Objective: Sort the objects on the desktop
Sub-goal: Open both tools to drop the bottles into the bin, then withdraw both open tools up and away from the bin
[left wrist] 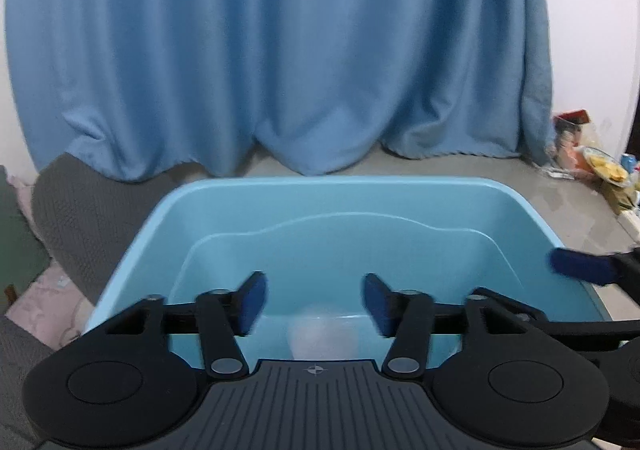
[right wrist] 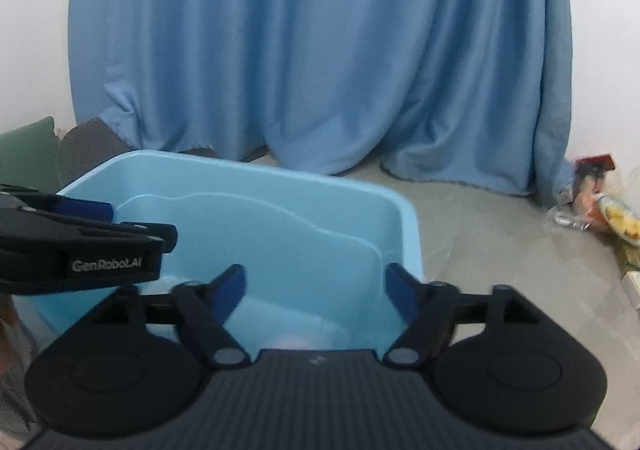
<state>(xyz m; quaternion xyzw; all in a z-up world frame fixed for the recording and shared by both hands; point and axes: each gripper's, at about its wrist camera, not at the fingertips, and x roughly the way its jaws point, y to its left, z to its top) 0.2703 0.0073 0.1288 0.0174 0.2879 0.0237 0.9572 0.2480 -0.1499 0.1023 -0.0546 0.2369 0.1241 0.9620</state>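
From my left gripper (left wrist: 315, 304), jaws apart with nothing between the pads, I look down into a light blue tub (left wrist: 520, 202) holding a blurry pale object (left wrist: 320, 336), the blue curtain (left wrist: 280, 50) hanging behind.

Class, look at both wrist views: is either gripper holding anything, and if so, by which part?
Nothing is held. The left gripper and right gripper both have their jaws apart with nothing between the pads, above the blue bin, where a blurred pale object lies.
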